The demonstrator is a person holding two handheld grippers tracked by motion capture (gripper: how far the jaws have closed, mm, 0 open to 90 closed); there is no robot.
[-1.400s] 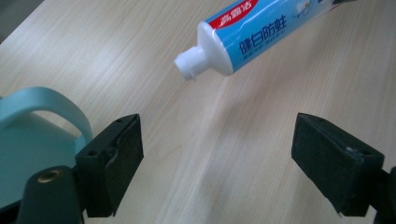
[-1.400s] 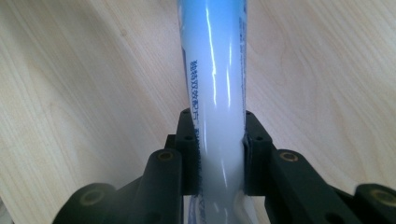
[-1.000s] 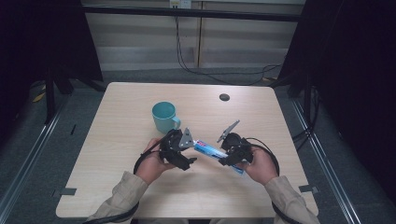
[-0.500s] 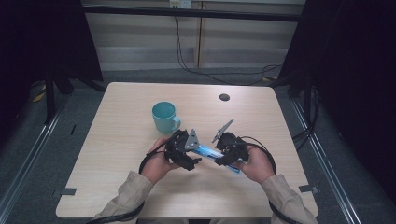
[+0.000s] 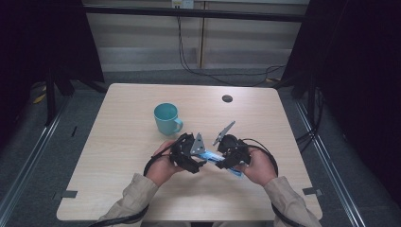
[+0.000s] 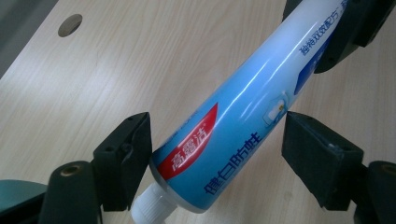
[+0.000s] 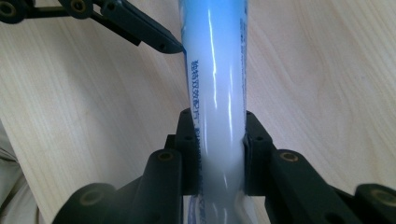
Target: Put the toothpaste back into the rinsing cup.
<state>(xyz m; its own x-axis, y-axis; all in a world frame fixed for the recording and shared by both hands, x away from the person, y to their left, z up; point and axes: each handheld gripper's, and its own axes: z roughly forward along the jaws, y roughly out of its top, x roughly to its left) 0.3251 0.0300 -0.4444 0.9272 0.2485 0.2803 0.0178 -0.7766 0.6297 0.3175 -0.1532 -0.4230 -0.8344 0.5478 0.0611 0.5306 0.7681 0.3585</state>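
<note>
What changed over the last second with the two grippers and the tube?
The left gripper moved right onto the toothpaste tube, its jaws open around the cap end. The right gripper stays clamped on the tube. The teal mug stayed put.

A recording lab or test rig, not a home. Light wood-grain table (image 5: pixel 118 156) standing alone on grey carpeted floor (image 5: pixel 38 156), hemmed in by black curtains (image 5: pixel 359 71) left and right. Dark metal frame bar (image 5: pixel 198 13) across the top, black cables (image 5: pixel 189 52) hanging down the pale panelled back wall (image 5: pixel 142 42) and trailing over the floor. Metal floor rails (image 5: pixel 28 161) along both sides of the table. Tape marks (image 5: pixel 68 194) near the table's front corners. Round cable hole (image 5: pixel 227 98) in the tabletop. Few props: a teal mug (image 5: pixel 166 118).
</note>
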